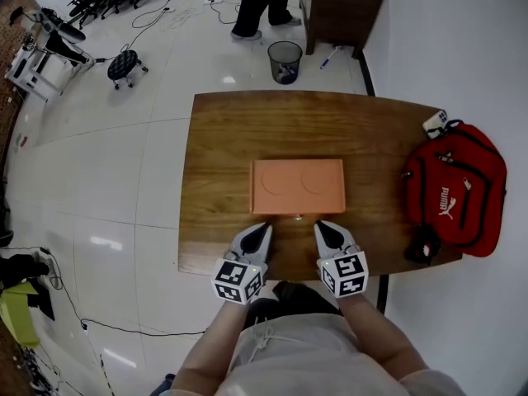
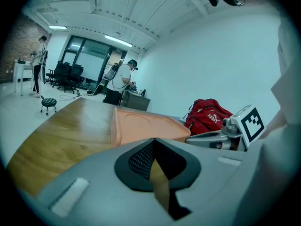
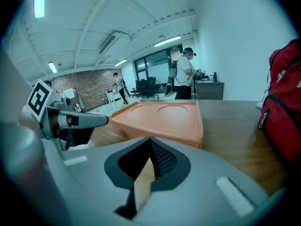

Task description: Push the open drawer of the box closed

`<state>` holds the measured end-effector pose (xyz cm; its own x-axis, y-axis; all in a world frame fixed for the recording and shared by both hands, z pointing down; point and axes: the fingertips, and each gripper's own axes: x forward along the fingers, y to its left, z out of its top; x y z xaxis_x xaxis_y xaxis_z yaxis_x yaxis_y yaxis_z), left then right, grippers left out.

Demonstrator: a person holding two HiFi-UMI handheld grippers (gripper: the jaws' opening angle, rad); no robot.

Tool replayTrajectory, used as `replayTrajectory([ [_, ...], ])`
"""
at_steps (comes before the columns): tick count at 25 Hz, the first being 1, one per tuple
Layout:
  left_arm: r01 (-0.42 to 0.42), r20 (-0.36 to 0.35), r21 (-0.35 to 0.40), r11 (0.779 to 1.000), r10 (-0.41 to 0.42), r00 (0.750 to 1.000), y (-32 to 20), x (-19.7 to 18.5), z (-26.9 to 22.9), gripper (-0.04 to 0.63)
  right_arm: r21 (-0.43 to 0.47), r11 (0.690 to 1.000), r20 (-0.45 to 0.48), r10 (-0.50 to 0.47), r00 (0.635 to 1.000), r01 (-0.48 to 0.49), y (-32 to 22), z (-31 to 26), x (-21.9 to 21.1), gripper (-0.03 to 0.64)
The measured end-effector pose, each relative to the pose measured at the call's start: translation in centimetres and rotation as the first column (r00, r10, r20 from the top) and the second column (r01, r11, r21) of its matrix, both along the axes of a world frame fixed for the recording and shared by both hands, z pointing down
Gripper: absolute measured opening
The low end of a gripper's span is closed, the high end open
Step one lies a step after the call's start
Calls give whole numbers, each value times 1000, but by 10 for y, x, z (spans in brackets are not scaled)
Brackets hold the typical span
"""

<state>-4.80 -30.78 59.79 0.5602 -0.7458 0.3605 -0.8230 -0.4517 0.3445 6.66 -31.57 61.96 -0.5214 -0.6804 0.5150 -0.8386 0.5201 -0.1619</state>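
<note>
An orange box (image 1: 297, 186) lies flat in the middle of the wooden table (image 1: 214, 155). Its near face looks flush, and a small knob (image 1: 297, 218) shows at the middle of that face. My left gripper (image 1: 262, 230) hovers just in front of the box's near left corner, shut and holding nothing. Level with it, my right gripper (image 1: 322, 226) is shut and empty before the near right corner. The left gripper view has the box (image 2: 146, 126) just beyond the shut left gripper (image 2: 154, 142). The right gripper view shows the box (image 3: 164, 117) ahead of the right gripper (image 3: 150, 142).
A red backpack (image 1: 458, 188) lies on the table's right end, with a small black item (image 1: 422, 244) by it. Beyond the table's far edge stand a waste bin (image 1: 285, 60), a dark cabinet (image 1: 338, 7) and a person (image 1: 264, 2).
</note>
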Motion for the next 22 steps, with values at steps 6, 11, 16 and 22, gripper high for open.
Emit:
replayTrajectory([
  [6,-26,-3,191,981,27,1000,28,3,-78,6,174,985,28,-29,999,23,28,-68,-2,8],
  [11,-42,-1,312,949,45,999,77,4,-130,5,294,956,53,-13,999,-3,70,-122,2,8],
  [16,-25,-6,356,934,29,1000,136,-6,-160,5,397,918,43,-8,999,-10,128,-162,3,8],
  [22,2,-35,444,896,15,999,217,-15,-204,6,486,873,48,8,999,-30,204,-200,2,8],
])
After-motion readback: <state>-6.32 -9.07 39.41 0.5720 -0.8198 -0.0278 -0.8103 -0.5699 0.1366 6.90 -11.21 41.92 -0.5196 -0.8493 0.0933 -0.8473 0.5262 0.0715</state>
